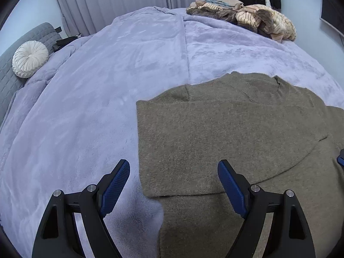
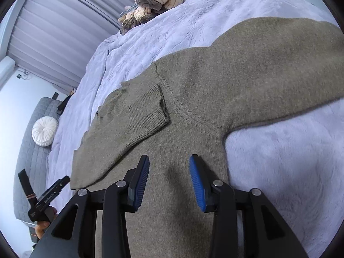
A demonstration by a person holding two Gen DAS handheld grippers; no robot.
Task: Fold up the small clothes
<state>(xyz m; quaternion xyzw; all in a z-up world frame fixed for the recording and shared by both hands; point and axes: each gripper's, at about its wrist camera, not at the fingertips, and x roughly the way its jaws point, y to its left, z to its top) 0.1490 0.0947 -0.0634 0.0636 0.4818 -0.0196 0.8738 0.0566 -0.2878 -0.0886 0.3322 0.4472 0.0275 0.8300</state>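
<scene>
Left gripper (image 1: pixel 173 168): hovering with its jaws spread wide and nothing between them, straddling the sweater's folded left edge near the bed's front edge.
Left blue pads (image 1: pixel 116 188): the left one is hanging over bare blanket, the right one over the knit.
Right gripper (image 2: pixel 169 165): its jaws are standing apart, moderately spread, gripping nothing, poised over the sweater's body.
Grey headboard (image 1: pixel 13 68): running along the bed's left edge.
Round white cushion (image 1: pixel 30 58): leaning against the headboard at the bed's left edge.
Lilac plush blanket (image 1: pixel 107 86): covering the whole bed and carrying all the clothes.
Olive knit sweater (image 1: pixel 225 129): lying flat on the blanket toward the bed's front right, collar pointing to the far edge.
Left sleeve (image 2: pixel 142 111): lying folded across the sweater's chest, its ribbed cuff resting near the right shoulder seam.
Right sleeve (image 2: pixel 268 68): stretching out flat onto the blanket, unfolded.
Pile of striped cream and brown clothes (image 1: pixel 258 19): sitting bunched at the bed's far right corner, well apart from the sweater.
</scene>
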